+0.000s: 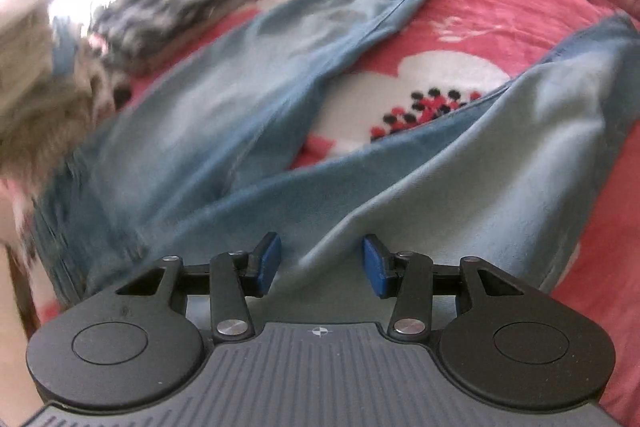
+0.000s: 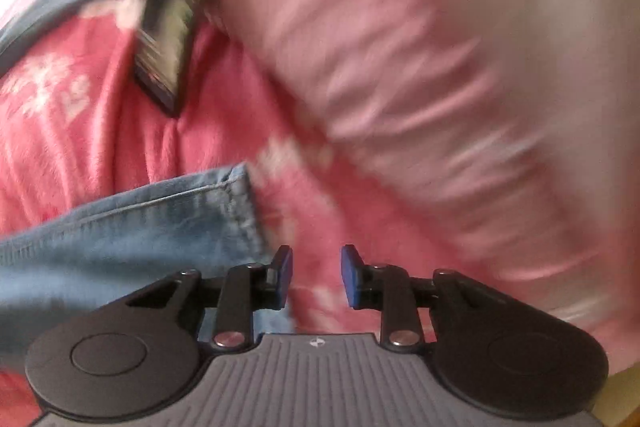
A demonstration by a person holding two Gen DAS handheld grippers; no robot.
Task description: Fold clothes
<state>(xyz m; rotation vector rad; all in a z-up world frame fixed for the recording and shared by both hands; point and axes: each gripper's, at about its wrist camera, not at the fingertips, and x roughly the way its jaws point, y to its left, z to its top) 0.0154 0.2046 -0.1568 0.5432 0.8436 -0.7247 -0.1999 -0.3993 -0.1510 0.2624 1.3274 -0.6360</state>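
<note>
Jeans (image 1: 248, 107) lie spread flat on the bed, on a pink floral blanket (image 1: 460, 39), w/ both legs splayed apart in a V so a white blossom of the blanket shows between them; laid open like this prob. so the legs can be brought together, but one moment fits either a pair just spread out or one opened again, can't tell which. Left hand-held gripper (image 1: 322, 265) hangs low over the near leg, around the thigh/seat area, blue pads apart w/ only denim seen through the gap, nothing pinched. Farther leg runs away up-right toward the top of the left view. Right hand-held gripper (image 2: 316, 277) also has its pads apart & holds nothing; the hem of a leg (image 2: 240, 203) sits just left of its left pad, cloth running off to the left under the gripper body, so the cuff is beside the jaws, not between them. Whether it touches the pad: too blurred to say. Near the jeans: a dark patterned garment (image 1: 176, 7) by the farther leg & a fuzzy grey-brown cloth (image 1: 36, 99) at far left, a pink striped pillow or quilt (image 2: 440, 67) to the right, a dark packet-like thing (image 2: 168, 27) beside it, too blurred to name.
</note>
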